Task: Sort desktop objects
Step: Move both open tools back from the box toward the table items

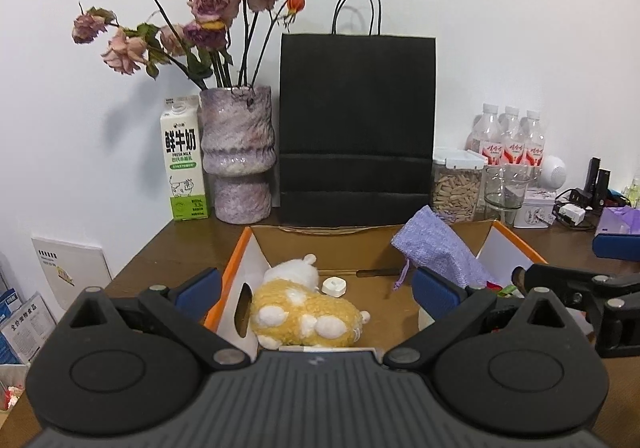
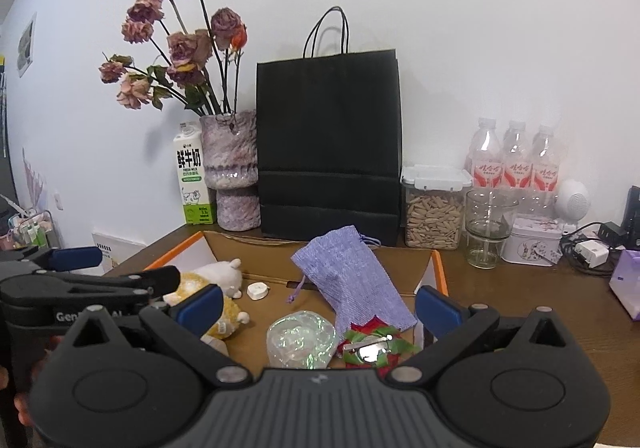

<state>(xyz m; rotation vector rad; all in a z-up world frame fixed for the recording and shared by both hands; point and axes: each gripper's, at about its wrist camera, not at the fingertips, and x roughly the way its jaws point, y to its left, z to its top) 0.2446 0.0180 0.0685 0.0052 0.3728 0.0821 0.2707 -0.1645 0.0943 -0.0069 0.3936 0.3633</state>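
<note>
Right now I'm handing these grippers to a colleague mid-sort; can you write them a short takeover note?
Left gripper: open, empty, above the box.
Right gripper: open, empty, beside it.
Orange-edged cardboard box holds: yellow-and-white plush toy, small white round disc, lilac woven drawstring pouch, iridescent plastic wrap bundle, red-and-green bow clip.
Done: those five are boxed.
Left: possibly the loose items on the brown wooden desk, such as the white charger and lilac paper box; unclear whether they belong.
</note>
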